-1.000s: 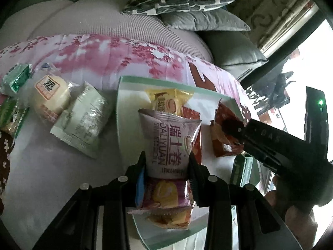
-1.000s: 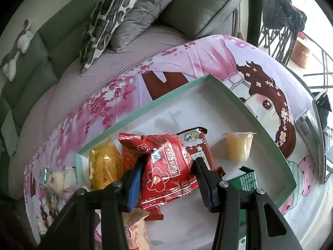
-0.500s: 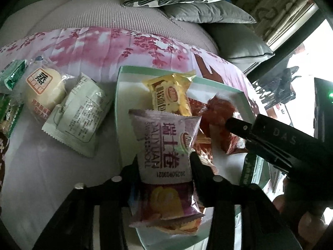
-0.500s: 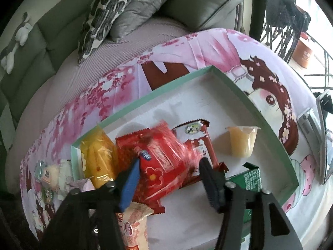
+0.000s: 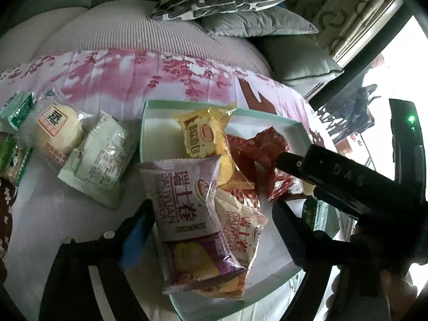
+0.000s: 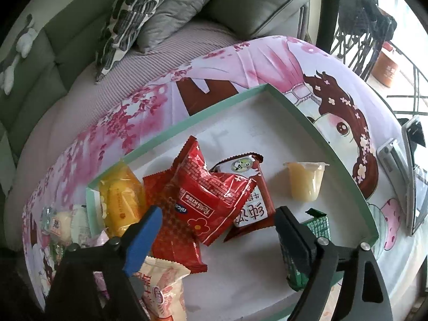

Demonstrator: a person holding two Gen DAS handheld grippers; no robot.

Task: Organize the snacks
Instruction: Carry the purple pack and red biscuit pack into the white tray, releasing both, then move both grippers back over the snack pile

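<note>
I see the green-rimmed tray [image 6: 224, 104] lying on the pink printed cloth. At its near left corner a purple swiss-roll packet [image 5: 187, 208] lies on a pale orange one [image 5: 240, 227]. Just beyond them rests a yellow bread packet [image 5: 203, 136]. To its right, two red packets overlap: a glossy red snack bag [image 6: 211, 190] over a flat red one [image 6: 171, 230]. A brown milk-candy packet [image 6: 251, 203] lies beside them. Farther right a jelly cup [image 6: 305, 182] stands upright, with a green box [image 6: 318, 224] near it.
</note>
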